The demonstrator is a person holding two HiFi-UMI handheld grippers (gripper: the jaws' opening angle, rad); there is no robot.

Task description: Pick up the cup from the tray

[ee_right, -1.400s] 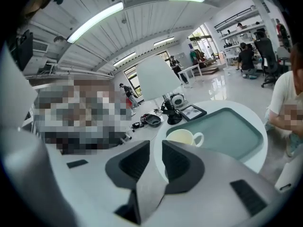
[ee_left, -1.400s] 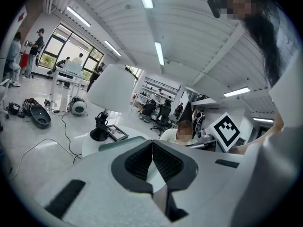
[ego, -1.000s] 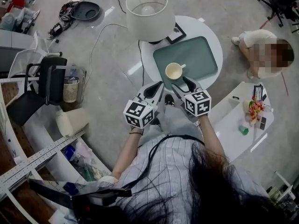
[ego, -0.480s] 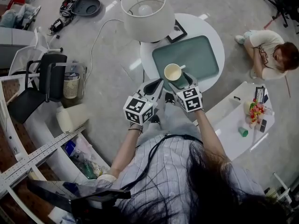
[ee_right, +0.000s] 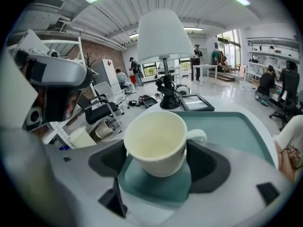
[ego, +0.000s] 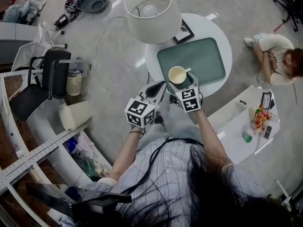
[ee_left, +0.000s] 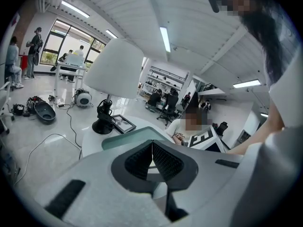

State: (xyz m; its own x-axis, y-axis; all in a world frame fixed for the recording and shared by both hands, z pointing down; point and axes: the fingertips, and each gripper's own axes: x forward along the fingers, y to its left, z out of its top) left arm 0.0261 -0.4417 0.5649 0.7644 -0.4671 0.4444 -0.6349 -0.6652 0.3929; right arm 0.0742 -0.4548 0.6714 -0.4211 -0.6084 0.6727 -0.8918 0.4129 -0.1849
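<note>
A cream cup (ego: 177,74) stands upright on the green tray (ego: 203,56), near its front left corner, handle pointing right. My right gripper (ego: 184,83) reaches round it from the near side. In the right gripper view the cup (ee_right: 154,141) sits between the two dark jaws, which are opening, with a gap on the left side; the tray (ee_right: 236,126) lies beyond. The right gripper (ee_right: 158,161) does not press on it. My left gripper (ego: 156,88) hovers off the table's near left edge, and in its own view this gripper (ee_left: 152,150) has its ribbed pads together, holding nothing.
The tray lies on a round white table (ego: 220,30) with a large white lamp (ego: 151,11) and a picture frame (ego: 182,32) at its back left. A person (ego: 279,60) sits on the floor to the right. A low white table (ego: 236,122) stands front right.
My right gripper has moved forward and left, so the cup now stands between its jaws. The left gripper has hardly moved.
</note>
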